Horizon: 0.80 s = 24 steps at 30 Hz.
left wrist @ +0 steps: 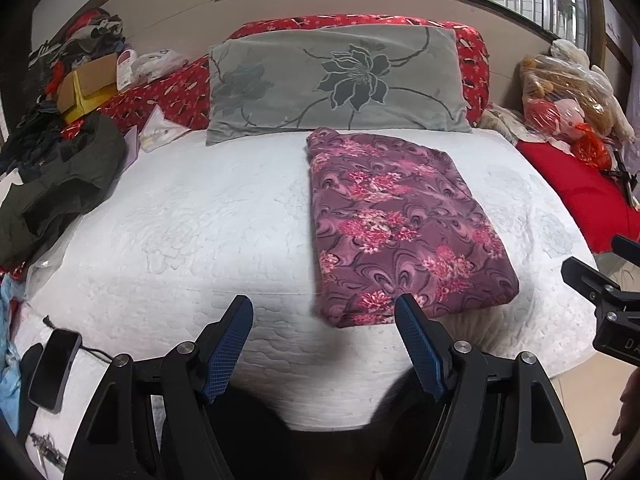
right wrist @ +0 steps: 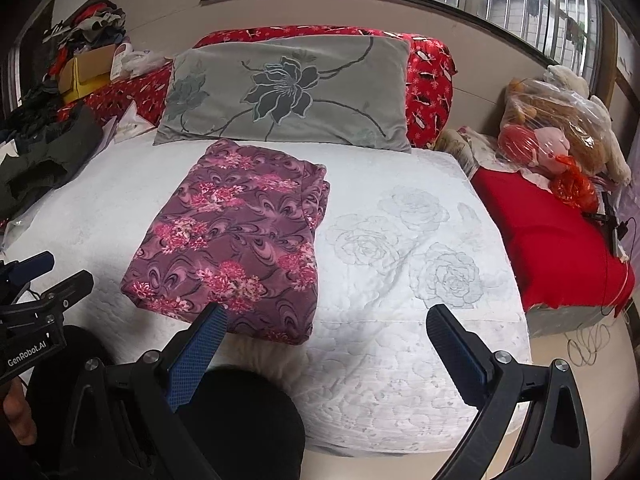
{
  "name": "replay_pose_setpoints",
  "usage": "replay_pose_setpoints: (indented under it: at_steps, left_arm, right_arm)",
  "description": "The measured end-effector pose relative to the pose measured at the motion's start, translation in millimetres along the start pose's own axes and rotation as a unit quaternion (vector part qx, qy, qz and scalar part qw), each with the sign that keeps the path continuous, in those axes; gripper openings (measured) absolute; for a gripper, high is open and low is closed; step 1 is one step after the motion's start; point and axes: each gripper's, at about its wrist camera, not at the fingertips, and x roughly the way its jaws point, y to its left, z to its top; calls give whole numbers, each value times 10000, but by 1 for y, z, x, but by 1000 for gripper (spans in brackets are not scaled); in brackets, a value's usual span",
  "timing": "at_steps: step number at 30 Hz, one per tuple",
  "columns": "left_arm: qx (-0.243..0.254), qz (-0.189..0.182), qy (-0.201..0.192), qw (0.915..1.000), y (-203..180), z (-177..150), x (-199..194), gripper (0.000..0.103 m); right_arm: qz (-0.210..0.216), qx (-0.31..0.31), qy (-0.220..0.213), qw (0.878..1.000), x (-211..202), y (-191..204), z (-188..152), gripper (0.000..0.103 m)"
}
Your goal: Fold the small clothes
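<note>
Centrally, folded floral garment flat on white bed; left tongs and right tongs spread, empty, lower frame; garment's near edge partly hidden behind fingers.

Items counted, placed relative to the white quilted bed:
- One folded purple floral garment, lying on the bed.
- One grey flower-print pillow, at the bed's head.
- One phone, at the bed's near left edge.
- One bag of plush toys, right of the bed.
- One cardboard box, left of the bed.
- Two grippers, the left gripper and the right gripper, at the bed's near edge, both with jaws apart.
</note>
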Motion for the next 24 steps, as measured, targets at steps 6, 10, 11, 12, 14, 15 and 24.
replay_pose_setpoints:
  at_steps: [6,10,11,12,14,15,24]
  left_arm:
    - [83,33,-12,10000,-9,-1,-2,73]
    - [111,26,-16,9999,-15,-1,-3,73]
    - [122,27,-16,9999,-16,-1,-3,73]
    - [129,43,-21,9999,-17,-1,-4,73]
    - [128,65,-21,9999,-21,-2,-4,73]
    - [139,64,-15,9999,-21,-2,-4,73]
    - [151,56,37,9999,-27,-1,-1,73]
  right_arm:
    - [9,30,39,10000,2,-3,1,101]
    - [-2,68,67,10000,4,-5,1,101]
    - [-4,73,77,9999,4,-5,0,101]
    - [-3,72,84,9999,5,-6,0,101]
    - [0,70,82,9999,5,-6,1,101]
    - [-1,68,85,9999,5,-7,0,101]
    - [28,61,123,9999,7,-10,0,101]
